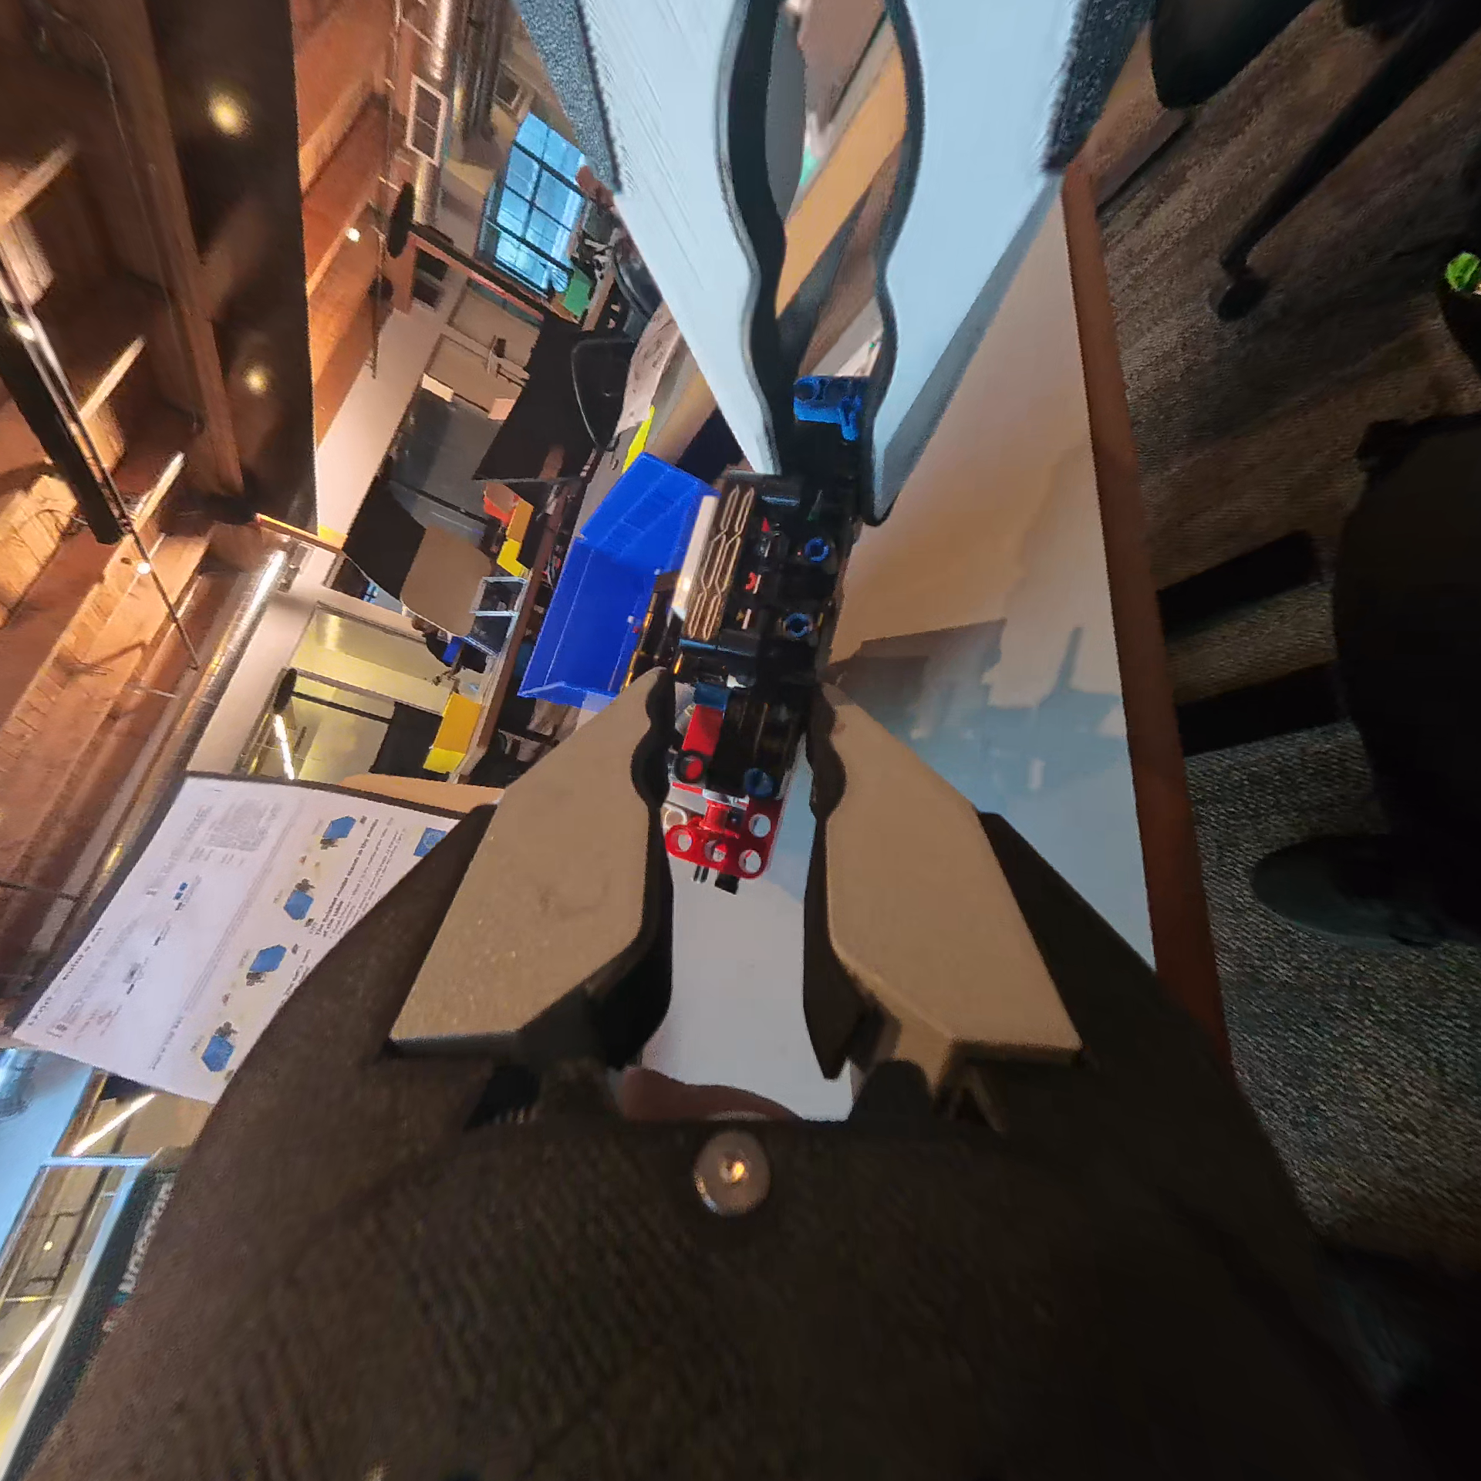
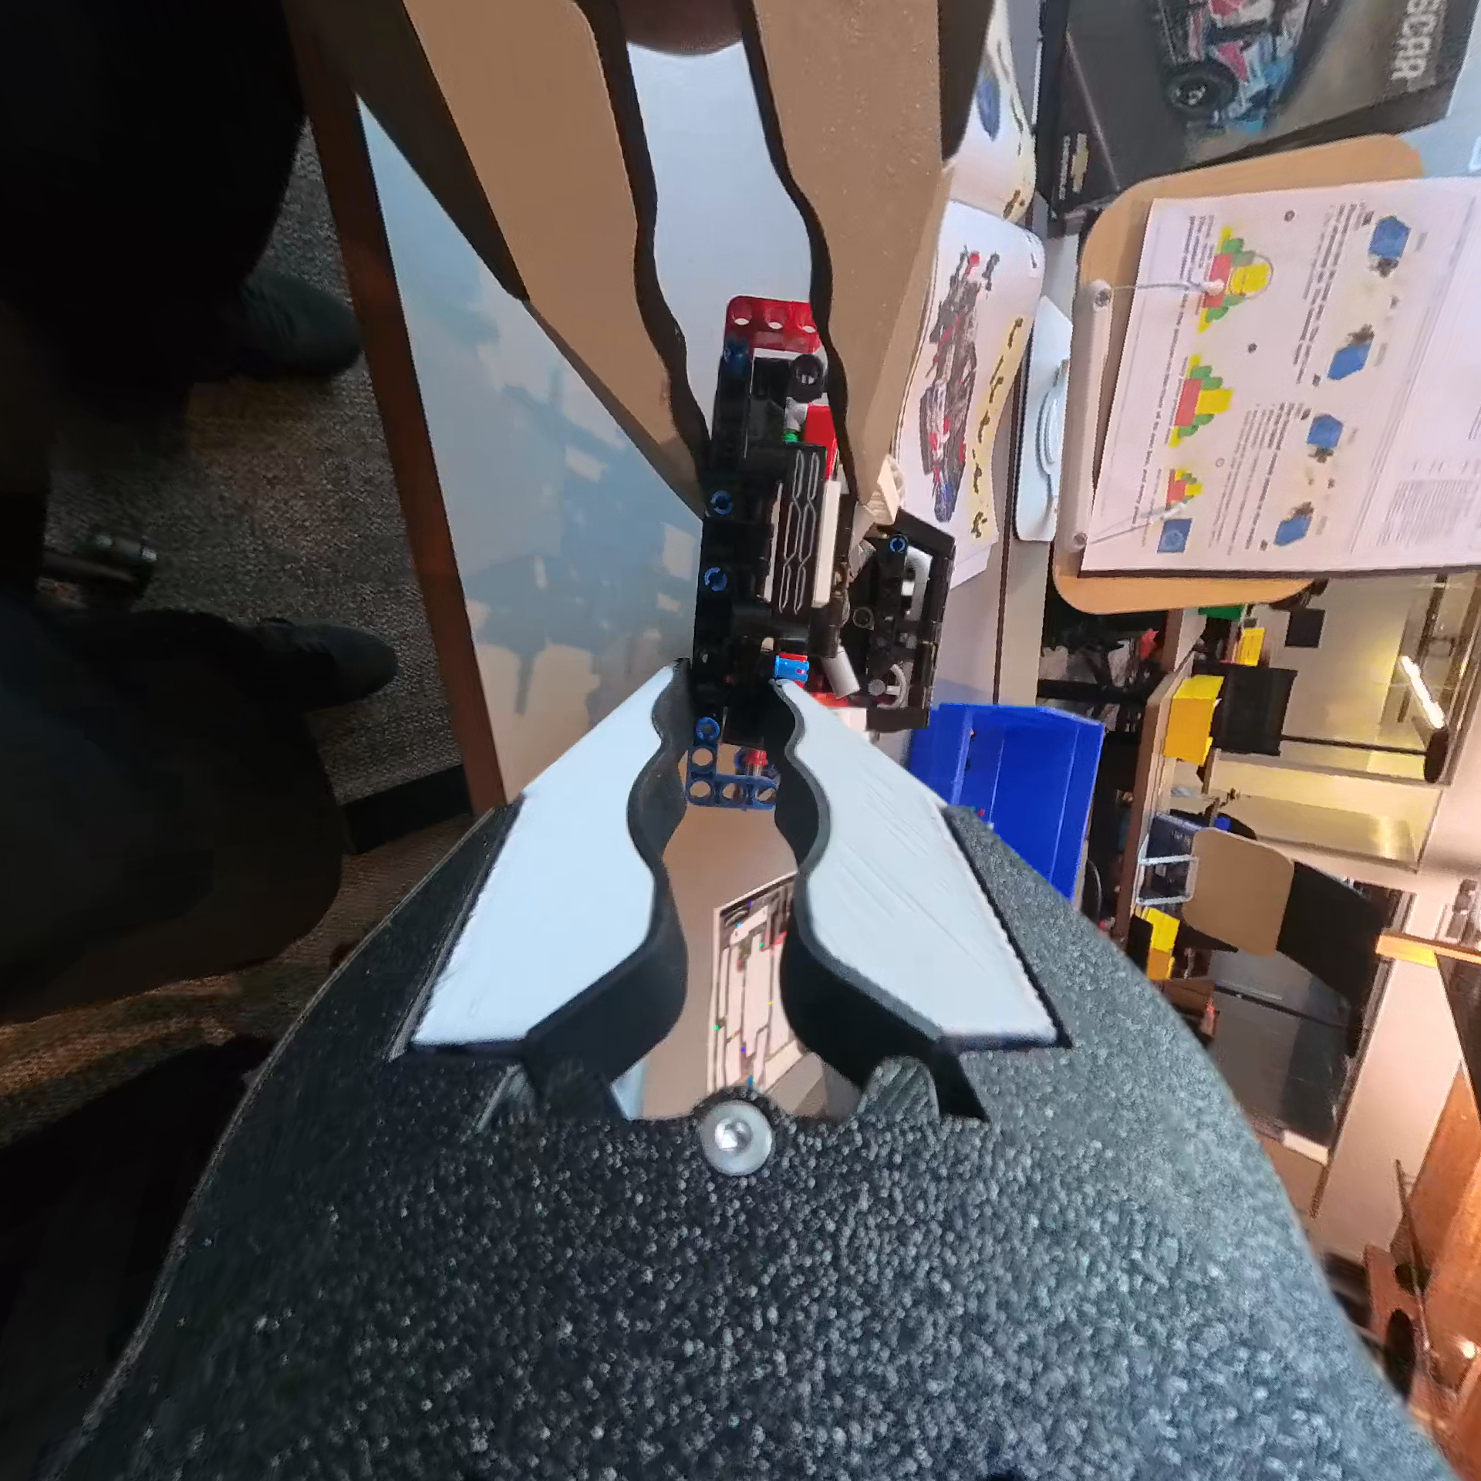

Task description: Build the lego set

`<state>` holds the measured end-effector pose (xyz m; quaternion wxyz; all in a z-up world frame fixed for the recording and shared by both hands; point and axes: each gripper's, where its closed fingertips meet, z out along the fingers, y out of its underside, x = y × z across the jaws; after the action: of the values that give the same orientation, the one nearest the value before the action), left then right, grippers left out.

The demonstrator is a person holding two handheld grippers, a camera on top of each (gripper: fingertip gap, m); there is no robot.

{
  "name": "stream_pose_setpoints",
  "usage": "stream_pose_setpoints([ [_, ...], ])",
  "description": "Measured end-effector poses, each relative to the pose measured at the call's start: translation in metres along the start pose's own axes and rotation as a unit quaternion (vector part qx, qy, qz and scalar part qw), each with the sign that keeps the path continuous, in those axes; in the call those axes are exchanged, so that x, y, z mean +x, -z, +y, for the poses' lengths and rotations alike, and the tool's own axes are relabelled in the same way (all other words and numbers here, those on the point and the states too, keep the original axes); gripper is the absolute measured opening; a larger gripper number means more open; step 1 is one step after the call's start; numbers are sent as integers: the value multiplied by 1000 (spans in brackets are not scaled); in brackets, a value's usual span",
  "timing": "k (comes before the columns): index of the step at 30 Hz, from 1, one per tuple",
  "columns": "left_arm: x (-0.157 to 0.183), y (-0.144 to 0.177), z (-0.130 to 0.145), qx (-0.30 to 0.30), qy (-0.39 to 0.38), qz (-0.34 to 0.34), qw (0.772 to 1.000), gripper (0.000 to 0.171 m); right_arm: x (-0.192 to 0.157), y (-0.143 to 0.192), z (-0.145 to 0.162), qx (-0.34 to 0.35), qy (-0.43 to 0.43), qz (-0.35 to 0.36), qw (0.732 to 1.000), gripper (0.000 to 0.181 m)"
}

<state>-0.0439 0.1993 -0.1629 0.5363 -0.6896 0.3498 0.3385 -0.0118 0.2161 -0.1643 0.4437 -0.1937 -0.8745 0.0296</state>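
partly built black lego chassis (image 1: 757, 641) at frame centre, left gripper (image 1: 733, 749) and right gripper (image 2: 725, 701) each clamped on opposite ends; wheels, bodywork seemingly remain.

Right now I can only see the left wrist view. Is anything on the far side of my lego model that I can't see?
Observer: Yes. A black square frame sits against the lego model, on the side facing the blue bin. I cannot tell whether it's attached.
Operator: What's the right gripper pinching?
Observer: The right gripper has its jaws closed on the model's end, and a blue L-shaped beam pokes back between them.
Operator: Where's the box?
Observer: The dark box lies on the table just past the clipboard.
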Motion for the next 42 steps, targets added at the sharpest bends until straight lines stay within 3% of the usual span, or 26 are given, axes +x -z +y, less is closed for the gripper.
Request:
stream_pose_setpoints([
  [9,-11,3,14,25,47,-18,998,29,10,-10,-13,-2,122,-10,993,15],
  [18,-34,11,18,49,54,-49,996,28,34,-9,-25,25,25,91,995,22],
  [23,-35,13,19,52,64,-36,996,28,40,-4,-31,45,45,152,986,38],
  [28,-32,13,19,52,55,-30,997,28,38,-6,-28,46,16,104,993,43],
  [31,-31,12,18,52,50,-32,997,28,34,-12,-29,47,43,87,994,29],
  [34,-33,12,18,52,53,-32,997,28,35,-14,-32,57,66,96,992,29],
  [42,-31,12,26,47,71,-25,996,28,31,-21,-37,94,43,32,994,26],
])
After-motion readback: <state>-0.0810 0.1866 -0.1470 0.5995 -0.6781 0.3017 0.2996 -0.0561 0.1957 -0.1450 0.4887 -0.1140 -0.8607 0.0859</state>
